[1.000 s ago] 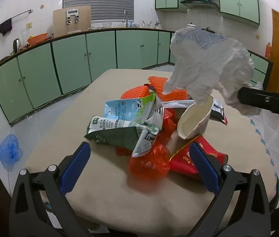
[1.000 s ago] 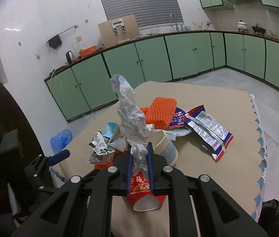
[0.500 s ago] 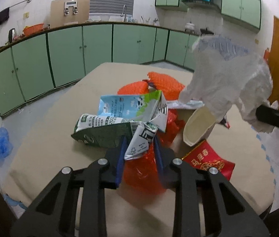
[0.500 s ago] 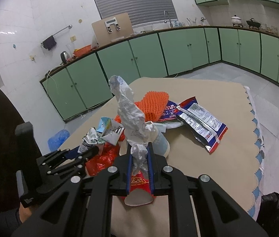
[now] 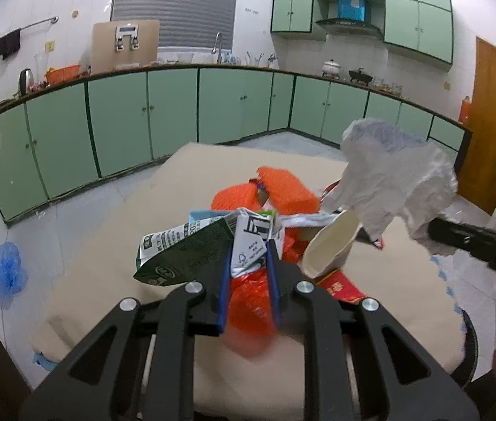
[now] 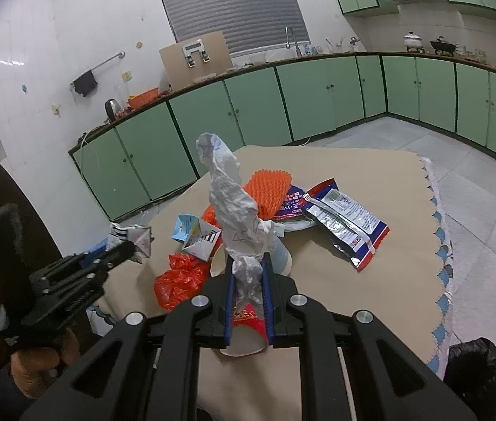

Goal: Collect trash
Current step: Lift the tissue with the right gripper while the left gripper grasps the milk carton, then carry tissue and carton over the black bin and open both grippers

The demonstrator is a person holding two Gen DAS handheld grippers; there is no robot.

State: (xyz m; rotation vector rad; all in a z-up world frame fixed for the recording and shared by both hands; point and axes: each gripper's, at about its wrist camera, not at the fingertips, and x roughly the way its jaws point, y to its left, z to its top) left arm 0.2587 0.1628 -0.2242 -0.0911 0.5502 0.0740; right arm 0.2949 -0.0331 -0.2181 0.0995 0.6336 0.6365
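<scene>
A kitchen lined with pale green cabinets (image 5: 118, 122) surrounds the beige-covered table (image 6: 370, 301), where most of the trash lies uncollected: a silver-and-blue foil snack bag (image 6: 347, 219), orange foam fruit netting (image 6: 269, 189), a cream paper cup (image 5: 330, 249), a crumpled red plastic bag (image 6: 177, 279). The right gripper (image 6: 249, 280) pinches a crumpled white plastic bag (image 6: 233, 207), held upright. The left gripper (image 5: 248, 263) is closing its jaws on a flattened green-and-white milk carton (image 5: 191, 249), raised above the pile.
</scene>
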